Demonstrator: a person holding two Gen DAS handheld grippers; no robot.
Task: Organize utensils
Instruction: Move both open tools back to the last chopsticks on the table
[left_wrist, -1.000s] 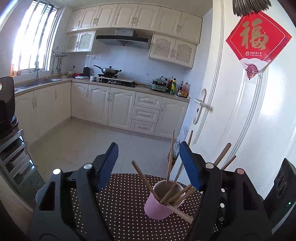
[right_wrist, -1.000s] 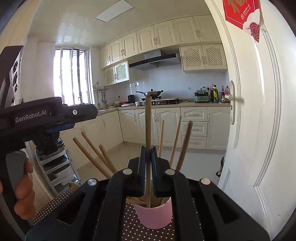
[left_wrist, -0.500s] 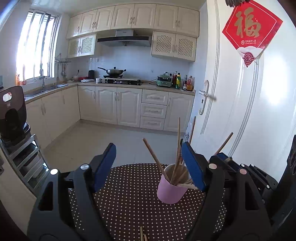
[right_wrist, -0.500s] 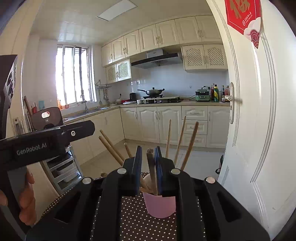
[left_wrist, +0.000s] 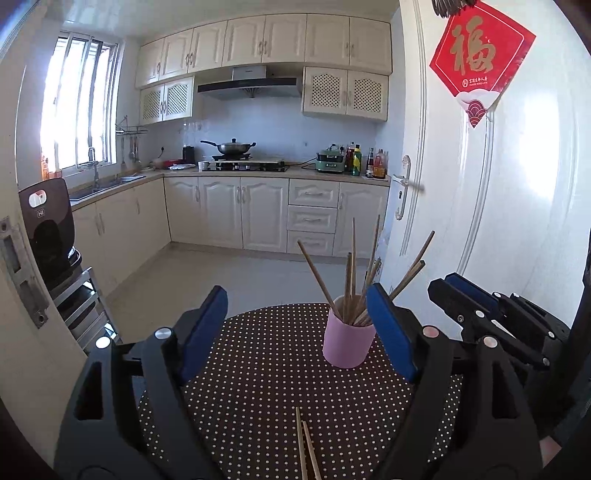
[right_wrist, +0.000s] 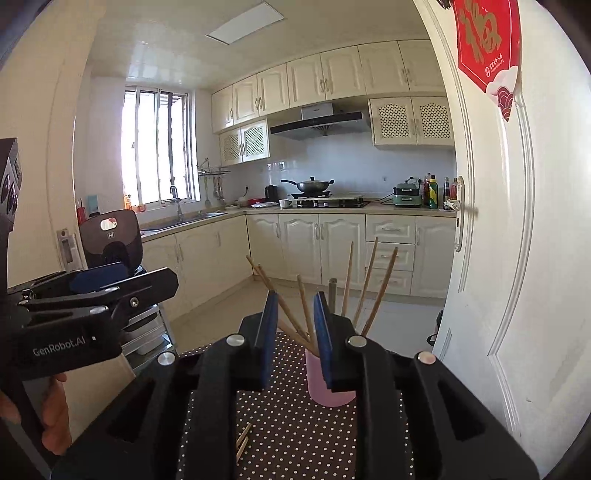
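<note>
One pink cup is standing upright on the dotted tablecloth, toward the far edge of the round table, and it is the only container in play. Inside it, wooden chopsticks are leaning fanned out in all directions; about seven or eight are showing in the left wrist view, but they are overlapping near the rim so the exact count is unclear. Two loose chopsticks are lying flat on the cloth at the near side, side by side and roughly parallel, well apart from the cup; their ends are also showing in the right wrist view. The left gripper is sitting wide apart with its jaws opening, nothing between the blue pads, the cup just beyond the right-hand pad. The right gripper is showing a narrow gap with its jaws opening too; the chopsticks seen through the gap are standing in the cup behind it, not pinched, so it is released. A hand is gripping the left gripper's handle at the edge of the right wrist view. In the background, one wok is sitting on the stove, and one red paper decoration is hanging on the white door.
</note>
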